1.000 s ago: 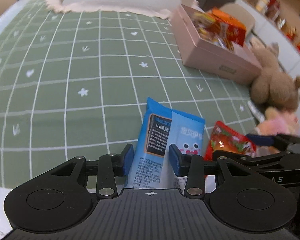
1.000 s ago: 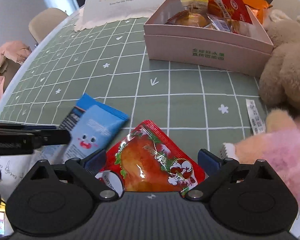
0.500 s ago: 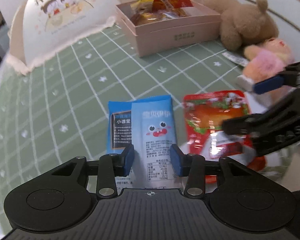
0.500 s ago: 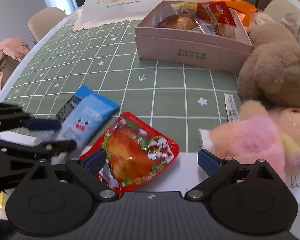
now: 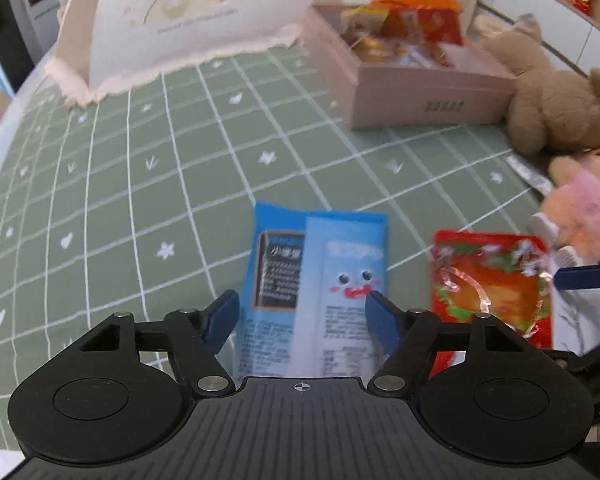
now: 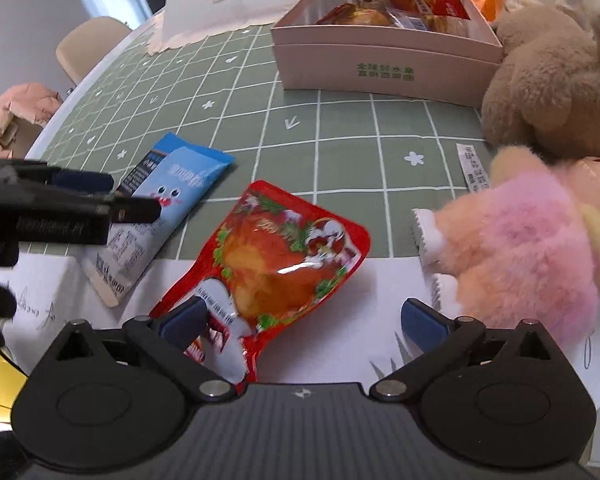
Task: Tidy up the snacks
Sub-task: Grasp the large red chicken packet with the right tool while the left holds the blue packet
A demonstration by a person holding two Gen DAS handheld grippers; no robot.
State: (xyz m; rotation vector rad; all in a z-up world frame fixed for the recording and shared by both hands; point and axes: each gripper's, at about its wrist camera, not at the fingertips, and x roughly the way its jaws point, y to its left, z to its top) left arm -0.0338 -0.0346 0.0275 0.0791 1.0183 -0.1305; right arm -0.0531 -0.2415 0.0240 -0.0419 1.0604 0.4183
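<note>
The left gripper (image 5: 302, 316) has just been opening. Its jaws now stand apart on either side of the blue packet (image 5: 320, 276), with the pads not pressing it. The packet lies flat on the green cloth (image 5: 140, 184), its long way pointing straight out from the gripper, toward the pink box (image 6: 384, 62). The right gripper (image 6: 302, 322) is wide open too, over the red packet (image 6: 284, 260), which lies slanted, just beside the blue one. Each hand is nearest its own packet. The box sits farther off (it already holds several snacks).
</note>
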